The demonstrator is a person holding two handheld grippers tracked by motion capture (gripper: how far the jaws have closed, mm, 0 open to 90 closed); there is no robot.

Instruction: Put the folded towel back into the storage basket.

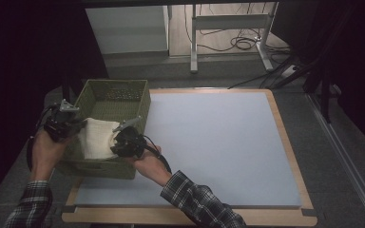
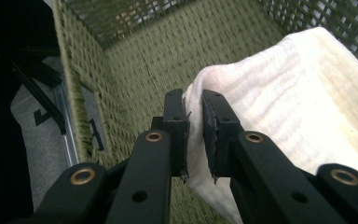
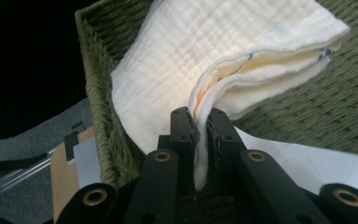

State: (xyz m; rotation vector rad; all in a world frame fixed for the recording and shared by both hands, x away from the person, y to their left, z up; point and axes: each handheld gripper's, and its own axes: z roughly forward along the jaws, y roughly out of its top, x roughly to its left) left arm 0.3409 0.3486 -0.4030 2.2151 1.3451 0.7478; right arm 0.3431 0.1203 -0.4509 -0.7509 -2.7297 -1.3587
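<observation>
A folded cream cloth [image 1: 96,137] hangs over the near part of a green woven basket [image 1: 123,90] at the table's left edge. My left gripper [image 1: 76,127] is shut on the cloth's left corner; in the left gripper view the cloth [image 2: 279,88] is pinched between the black jaws of the left gripper [image 2: 195,133] above the basket's floor [image 2: 144,60]. My right gripper [image 1: 120,142] is shut on the cloth's right edge. In the right gripper view the folded layers of the cloth [image 3: 205,51] are clamped by the right gripper [image 3: 200,140], inside the basket's wall [image 3: 98,126].
The basket stands on the left of a pale blue mat [image 1: 209,142] on a wood-edged table [image 1: 290,142]. Dark floor lies to the left. A desk frame with cables [image 1: 237,33] stands beyond the table's far edge.
</observation>
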